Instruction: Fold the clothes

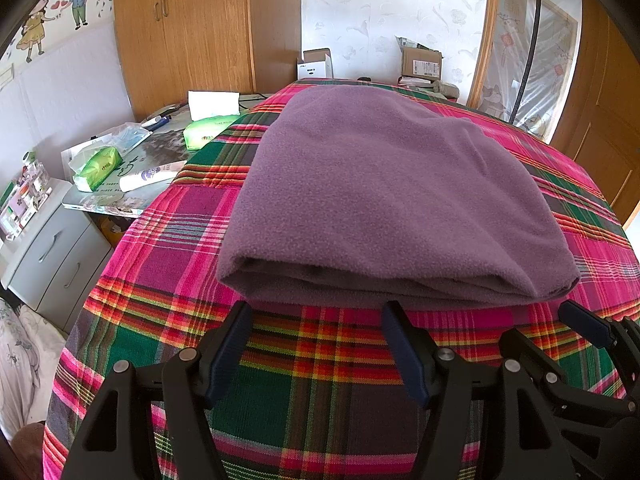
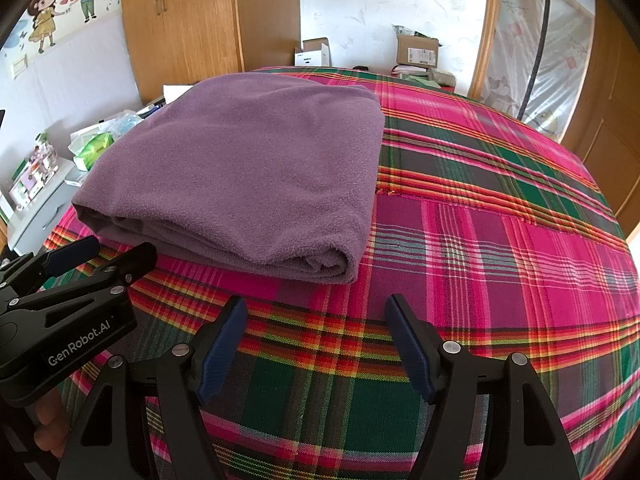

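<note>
**Operator:** Nearest my left camera, the left hand-held gripper (image 1: 316, 316) is hovering with its blue pads spread apart and nothing between them, just short of the near folded edge of the purple fleece garment (image 1: 380, 184).

**Colleague:** And your other side?

**Operator:** Same story: the right hand-held gripper (image 2: 316, 312) is gaping wide and empty over the plaid bedspread (image 2: 500, 240), near the garment's near right corner. I'm seeing both tools side by side, the left one poking into the right view at the near left.

**Colleague:** Where is the garment sitting?

**Operator:** It's lying flat on the bed, towards the left side, already doubled into a thick rectangle with stacked layers showing along its near edge. The right half of the bed is lying bare beside it.

**Colleague:** Why are you holding off like that?

**Operator:** I'm judging that the folding is nearly done; keeping both grippers just clear of the near edge is leaving me placed either to pinch the two near corners for one more fold or to leave it. Fleece this thick may be slipping apart, so I'm thinking any grasp should be taking every layer.
</note>
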